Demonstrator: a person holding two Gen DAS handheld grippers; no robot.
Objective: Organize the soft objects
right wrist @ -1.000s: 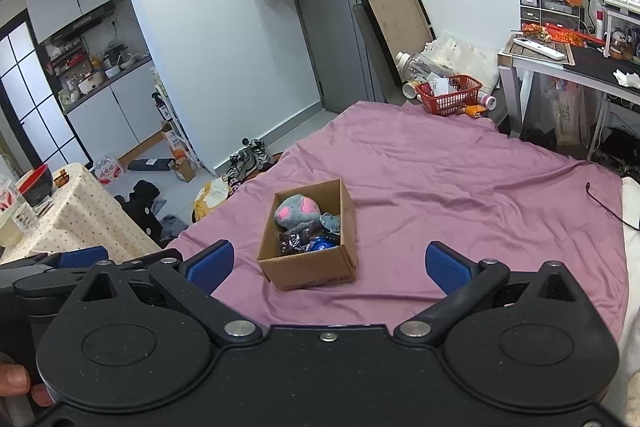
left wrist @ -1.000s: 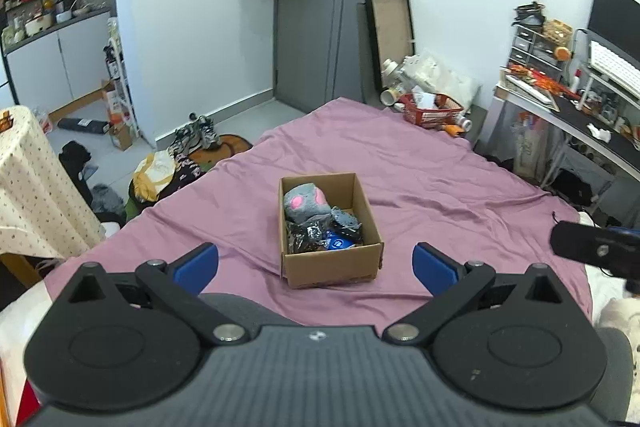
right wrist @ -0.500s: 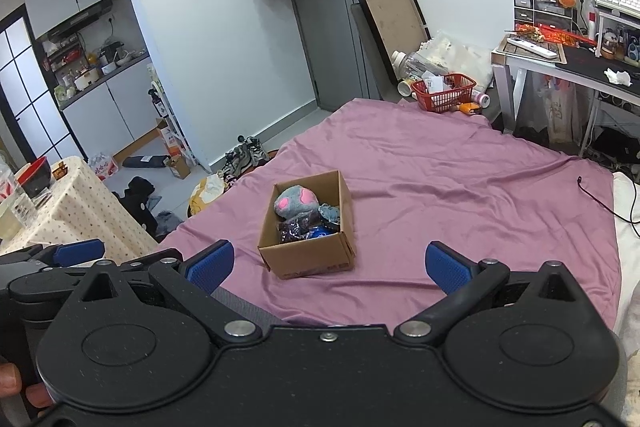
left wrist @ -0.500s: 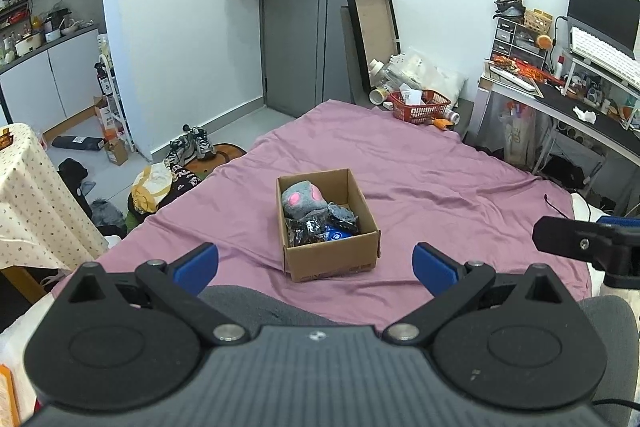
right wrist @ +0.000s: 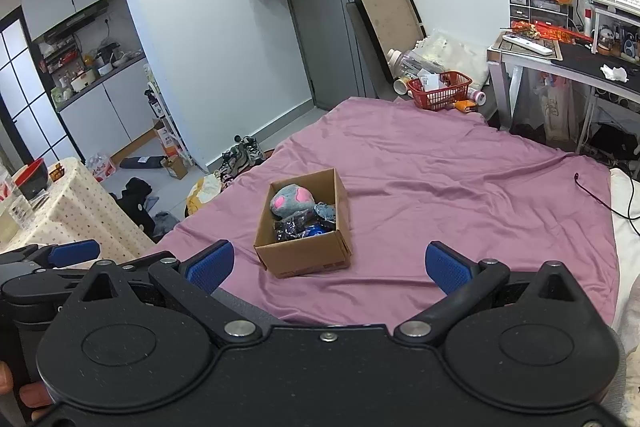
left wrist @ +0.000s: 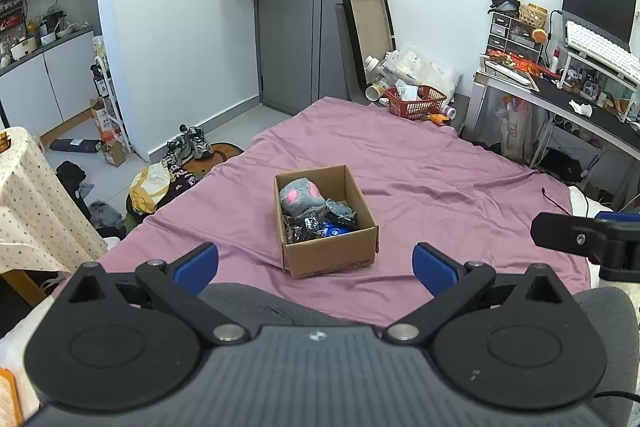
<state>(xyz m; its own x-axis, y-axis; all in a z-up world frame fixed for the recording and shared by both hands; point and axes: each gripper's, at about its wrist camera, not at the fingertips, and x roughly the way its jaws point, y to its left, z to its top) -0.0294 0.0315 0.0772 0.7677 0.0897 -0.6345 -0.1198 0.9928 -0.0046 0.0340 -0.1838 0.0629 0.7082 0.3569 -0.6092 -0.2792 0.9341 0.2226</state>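
Observation:
A cardboard box (left wrist: 332,259) sits open in the middle of a purple bedspread (left wrist: 420,179). Inside lie a grey plush toy with pink patches (left wrist: 300,197), dark crumpled soft items (left wrist: 320,223) and something blue. The box also shows in the right wrist view (right wrist: 304,259), with the plush (right wrist: 290,201) at its far end. My left gripper (left wrist: 316,265) is open and empty, held back above the bed's near edge. My right gripper (right wrist: 328,265) is open and empty, likewise short of the box.
A desk (left wrist: 580,107) with keyboard and monitor stands at the right. A red basket (left wrist: 418,101) and clutter lie past the bed's far end. Shoes and clothes (left wrist: 176,167) litter the floor on the left. A dotted tablecloth table (left wrist: 28,203) is at far left.
Both grippers have drawn back and risen, so the box looks smaller and farther. Both stay open and empty. The box and its contents have not moved.

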